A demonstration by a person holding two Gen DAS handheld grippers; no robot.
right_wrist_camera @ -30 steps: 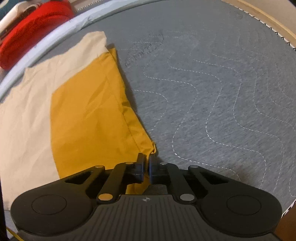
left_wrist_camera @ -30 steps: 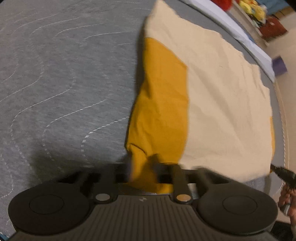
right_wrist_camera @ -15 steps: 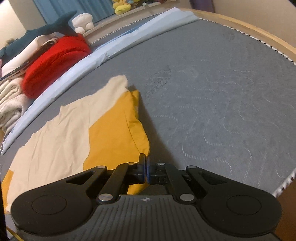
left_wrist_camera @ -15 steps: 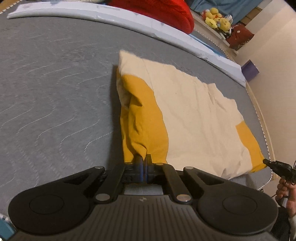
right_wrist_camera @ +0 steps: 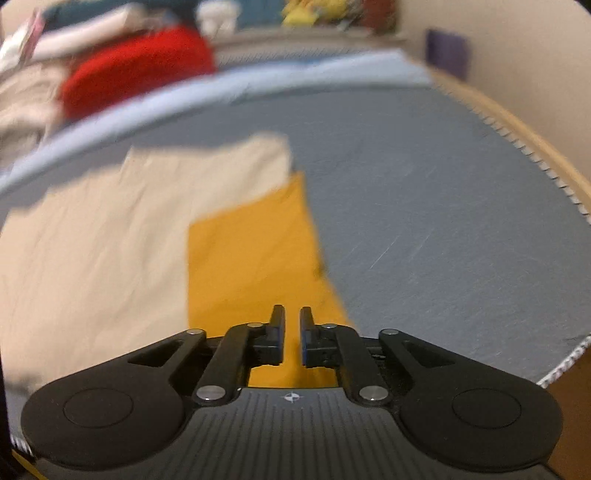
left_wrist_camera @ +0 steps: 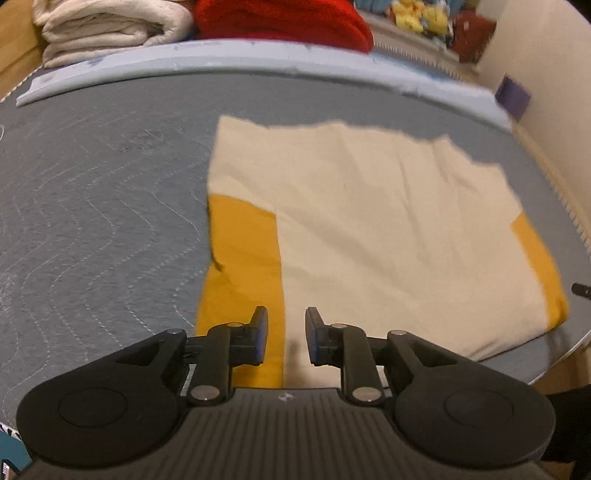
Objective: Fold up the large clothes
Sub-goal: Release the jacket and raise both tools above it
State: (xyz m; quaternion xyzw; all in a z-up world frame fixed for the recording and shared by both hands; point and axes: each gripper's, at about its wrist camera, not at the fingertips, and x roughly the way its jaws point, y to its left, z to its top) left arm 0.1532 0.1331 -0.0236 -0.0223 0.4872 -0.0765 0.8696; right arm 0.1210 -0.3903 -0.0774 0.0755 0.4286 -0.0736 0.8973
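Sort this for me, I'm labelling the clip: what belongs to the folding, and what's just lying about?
Job: cream and yellow garment; left hand-held gripper, right hand-held gripper, both with jaws opening, empty.

Lying about: red bundle, folded white blanket, plush toys.

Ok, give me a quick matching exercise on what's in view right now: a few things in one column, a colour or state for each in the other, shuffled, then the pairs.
Things:
1. garment
2. mattress
3. bundle behind the mattress
4. left gripper

Colour or state:
A. red
B. jaws opening, nothing pinched between them
C. grey with wavy stitching
D. cream and mustard yellow, lying flat

Pairs: 1-D, 2-C, 3-A, 4-B
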